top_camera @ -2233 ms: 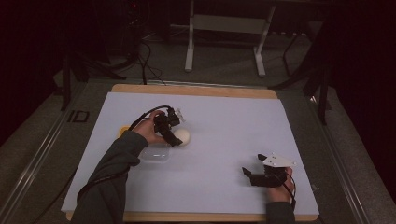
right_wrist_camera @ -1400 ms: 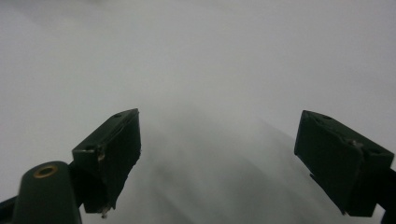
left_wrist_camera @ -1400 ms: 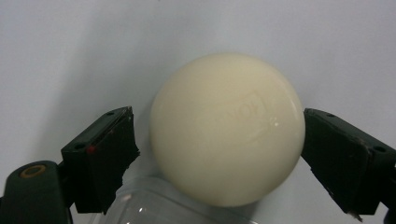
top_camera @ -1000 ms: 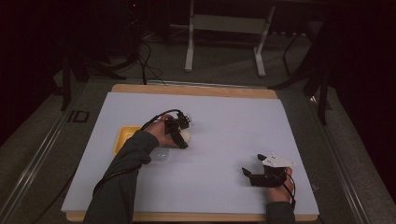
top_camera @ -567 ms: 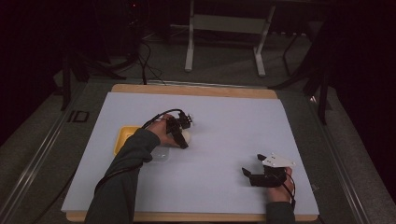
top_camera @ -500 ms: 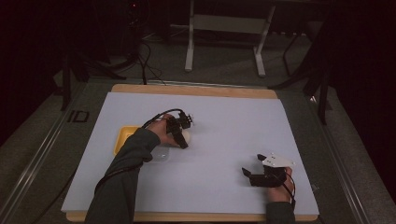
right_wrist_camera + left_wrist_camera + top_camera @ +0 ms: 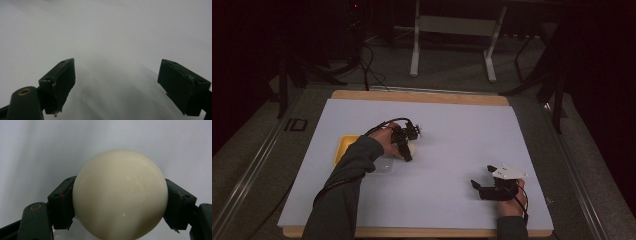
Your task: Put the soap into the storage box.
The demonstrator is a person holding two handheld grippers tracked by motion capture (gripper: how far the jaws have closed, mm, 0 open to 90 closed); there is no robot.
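Left gripper (image 7: 120,220) jaws just closing, now clamped on cream soap bar (image 7: 120,195), one pad each side. Soap sits on desk (image 7: 452,130) beside yellow dish (image 7: 346,149). Right gripper (image 7: 125,90) jaws spread, empty, well apart.

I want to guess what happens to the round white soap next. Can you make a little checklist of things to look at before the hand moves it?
1. Soap between the left gripper jaws: ok, it sits right in the middle.
2. Pads pressing on both sides: ok, the jaws have just been closing and each pad meets the soap's side.
3. Soap lifted off the white sheet: cannot tell from these views.
4. Yellow dish free beside the left hand: ok, part of it shows to the left of the sleeve.
5. Right gripper out of the way: ok, its jaws stand open with nothing between them, resting near the table's near right corner.
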